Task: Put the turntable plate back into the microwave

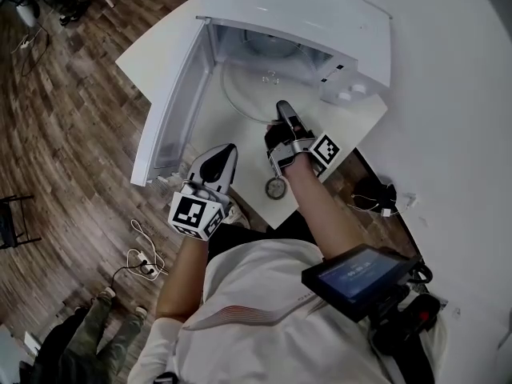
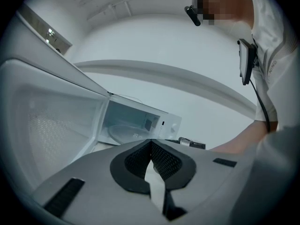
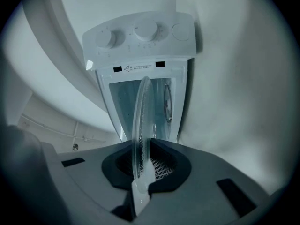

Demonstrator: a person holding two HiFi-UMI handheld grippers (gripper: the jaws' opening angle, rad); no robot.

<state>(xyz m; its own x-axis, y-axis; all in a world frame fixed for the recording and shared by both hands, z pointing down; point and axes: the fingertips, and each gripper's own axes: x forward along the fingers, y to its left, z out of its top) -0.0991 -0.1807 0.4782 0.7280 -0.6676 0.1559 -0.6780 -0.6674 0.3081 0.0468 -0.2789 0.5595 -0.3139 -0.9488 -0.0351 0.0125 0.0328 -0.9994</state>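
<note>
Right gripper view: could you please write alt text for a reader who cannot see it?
The right tongs clamp the rim of a glass turntable plate, seen edge-on. Straight ahead is the white microwave, its cavity open, with two knobs on its front.

Dark wood floor [image 1: 72, 134], white wall [image 1: 464, 70]

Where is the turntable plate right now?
Head view, centre: the turntable plate is clamped by its rim in the right hand-held gripper, at the mouth of the open microwave.
</note>
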